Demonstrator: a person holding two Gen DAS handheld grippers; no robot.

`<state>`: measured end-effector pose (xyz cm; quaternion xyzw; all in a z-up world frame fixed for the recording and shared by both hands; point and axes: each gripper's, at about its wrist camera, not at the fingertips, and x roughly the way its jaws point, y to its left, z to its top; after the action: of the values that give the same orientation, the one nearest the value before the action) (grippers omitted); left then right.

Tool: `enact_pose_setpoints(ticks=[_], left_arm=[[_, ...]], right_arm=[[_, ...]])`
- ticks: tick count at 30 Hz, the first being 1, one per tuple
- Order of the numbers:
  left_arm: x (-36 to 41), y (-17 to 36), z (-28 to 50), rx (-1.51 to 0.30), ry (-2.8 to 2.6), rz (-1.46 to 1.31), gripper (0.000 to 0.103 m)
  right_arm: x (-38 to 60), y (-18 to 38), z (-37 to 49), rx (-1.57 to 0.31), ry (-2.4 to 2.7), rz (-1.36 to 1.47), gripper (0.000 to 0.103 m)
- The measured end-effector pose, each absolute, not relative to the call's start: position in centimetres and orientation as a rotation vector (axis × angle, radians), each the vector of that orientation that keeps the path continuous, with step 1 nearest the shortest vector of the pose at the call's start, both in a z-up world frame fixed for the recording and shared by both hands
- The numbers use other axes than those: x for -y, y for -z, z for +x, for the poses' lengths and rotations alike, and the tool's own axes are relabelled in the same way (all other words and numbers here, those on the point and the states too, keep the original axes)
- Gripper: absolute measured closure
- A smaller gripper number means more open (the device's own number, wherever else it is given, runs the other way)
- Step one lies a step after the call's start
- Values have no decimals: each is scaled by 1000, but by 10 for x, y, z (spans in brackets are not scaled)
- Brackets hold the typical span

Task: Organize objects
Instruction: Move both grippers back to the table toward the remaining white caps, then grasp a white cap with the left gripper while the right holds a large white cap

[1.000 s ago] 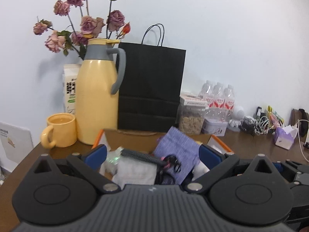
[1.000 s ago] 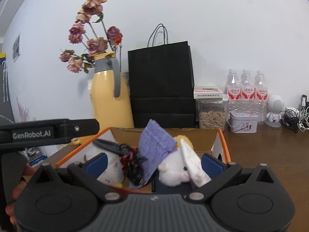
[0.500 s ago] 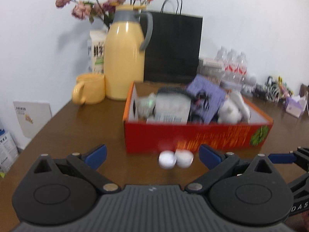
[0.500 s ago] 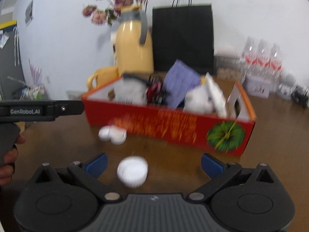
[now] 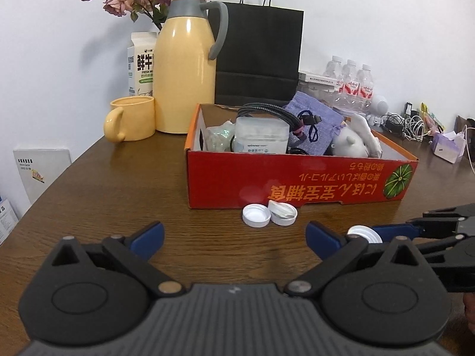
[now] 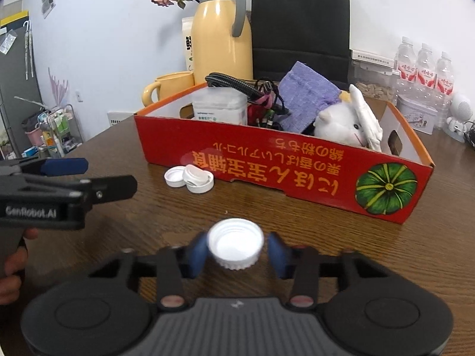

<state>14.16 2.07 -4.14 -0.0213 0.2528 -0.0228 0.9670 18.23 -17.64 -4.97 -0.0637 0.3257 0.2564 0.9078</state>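
Your right gripper (image 6: 236,250) has just been closing around 1 white bottle cap (image 6: 235,246) on the table (image 6: 326,237) — the cap sits between the blue fingers (image 6: 197,252), with slim gaps on both sides, so no firm pinch shows.

Your left gripper (image 5: 234,234) stands wide open and empty, low over the wood, its blue fingertips (image 5: 148,235) well apart. Ahead of it, 2 more white caps (image 5: 268,215) lie touching each other, open side up, just in front of the red cardboard box (image 5: 297,184) — inside are a clear plastic container (image 5: 261,136), a black cable (image 5: 267,111), a purple pouch (image 5: 311,118) and a white plush toy (image 5: 353,142). Behind the box stand a yellow jug (image 5: 185,71), a yellow mug (image 5: 132,118) and a black paper bag (image 5: 258,59).
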Motion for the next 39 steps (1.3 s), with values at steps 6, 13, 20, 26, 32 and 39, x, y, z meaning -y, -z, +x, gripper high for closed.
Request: enact_pose_setpoints(ticks=[6, 13, 20, 26, 32, 39], left_arm=[[-19, 44, 143, -515, 47, -41, 0], [-19, 45, 147, -541, 30, -36, 0], [-14, 32, 166, -566, 19, 20, 0], [2, 32, 185, -578, 44, 101, 1], [-3, 46, 197, -650, 50, 89, 35], [-4, 53, 206, -668, 82, 69, 37]], right_arm=[[173, 52, 182, -659, -528, -143, 64], [177, 49, 178, -593, -504, -137, 64], [196, 45, 182, -530, -412, -90, 64], [199, 44, 182, -512, -405, -78, 64], [202, 44, 182, -509, -406, -62, 64], [200, 45, 180, -512, -422, -65, 64]])
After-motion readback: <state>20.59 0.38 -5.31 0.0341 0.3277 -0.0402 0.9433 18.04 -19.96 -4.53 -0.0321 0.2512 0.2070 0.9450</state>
